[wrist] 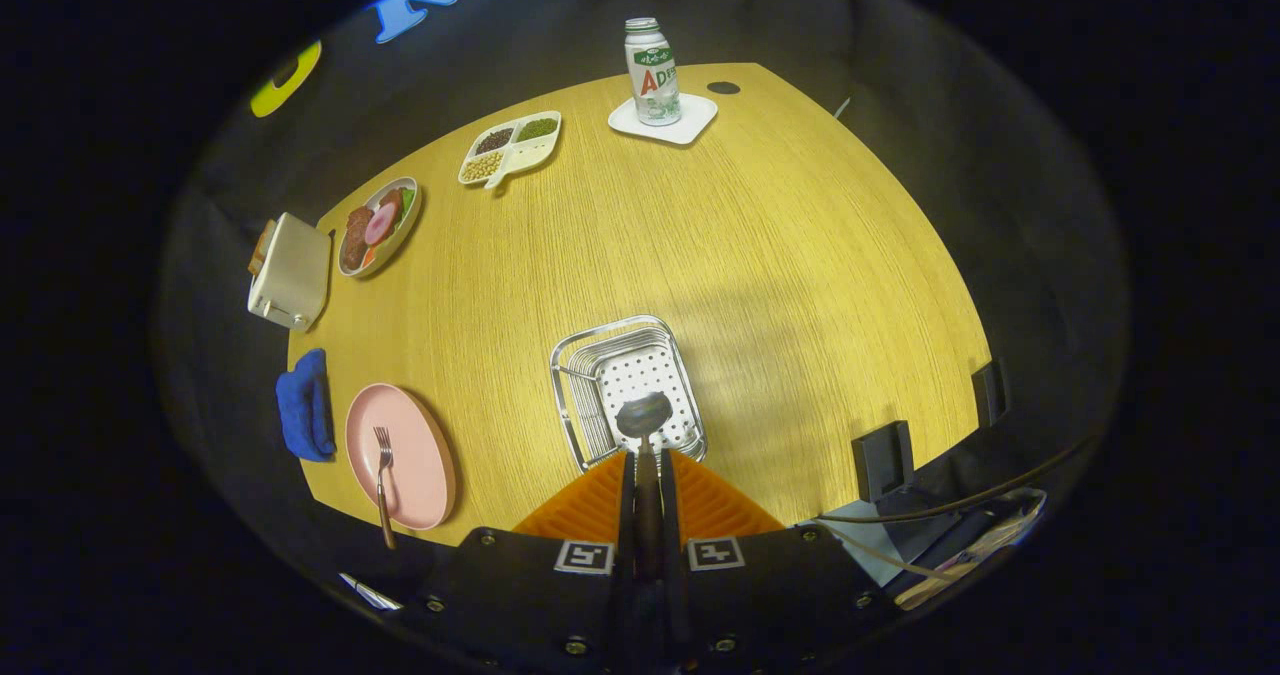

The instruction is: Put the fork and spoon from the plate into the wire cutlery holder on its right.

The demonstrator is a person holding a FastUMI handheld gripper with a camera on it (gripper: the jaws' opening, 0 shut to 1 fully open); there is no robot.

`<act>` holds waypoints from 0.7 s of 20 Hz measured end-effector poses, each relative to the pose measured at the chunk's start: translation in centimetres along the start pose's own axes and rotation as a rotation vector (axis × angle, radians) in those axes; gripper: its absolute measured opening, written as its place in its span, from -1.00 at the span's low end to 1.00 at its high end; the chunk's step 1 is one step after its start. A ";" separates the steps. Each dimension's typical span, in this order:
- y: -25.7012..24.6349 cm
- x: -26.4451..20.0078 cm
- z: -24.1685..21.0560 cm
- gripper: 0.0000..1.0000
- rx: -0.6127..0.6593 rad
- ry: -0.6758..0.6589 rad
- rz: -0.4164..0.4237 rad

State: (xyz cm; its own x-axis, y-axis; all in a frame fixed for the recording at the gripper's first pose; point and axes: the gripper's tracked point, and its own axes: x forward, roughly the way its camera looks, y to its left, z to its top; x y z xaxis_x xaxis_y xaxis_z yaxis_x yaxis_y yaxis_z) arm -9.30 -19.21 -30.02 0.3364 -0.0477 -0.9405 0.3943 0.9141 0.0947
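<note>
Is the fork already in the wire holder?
No, the fork lies on the pink plate, while the gripper holds the spoon over the wire holder.

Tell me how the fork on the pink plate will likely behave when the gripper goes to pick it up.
The fork looks like thin, stiff metal, so probably light and rigid. It lies flat, its handle overhanging the pink plate, so it may slide or pivot when nudged. The gripper is shut on the spoon above the wire holder.

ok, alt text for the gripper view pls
The gripper is shut on a spoon, holding it over the wire cutlery holder on a wooden table. The fork lies on the pink plate to the left.
</note>
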 end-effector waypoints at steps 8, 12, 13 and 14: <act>0.2 -2.3 2.3 -0.74 0.000 -0.115 0.000; 1.3 -3.8 3.3 -0.74 0.005 -0.170 0.022; 1.7 -4.1 3.5 -0.74 0.007 -0.182 0.029; 2.0 -4.3 3.6 -0.74 0.007 -0.192 0.035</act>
State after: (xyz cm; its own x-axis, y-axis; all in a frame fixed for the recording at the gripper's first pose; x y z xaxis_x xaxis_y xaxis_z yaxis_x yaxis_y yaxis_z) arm -6.88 -18.58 -24.66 0.5064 -0.0928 -0.8573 0.3852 0.9138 0.1286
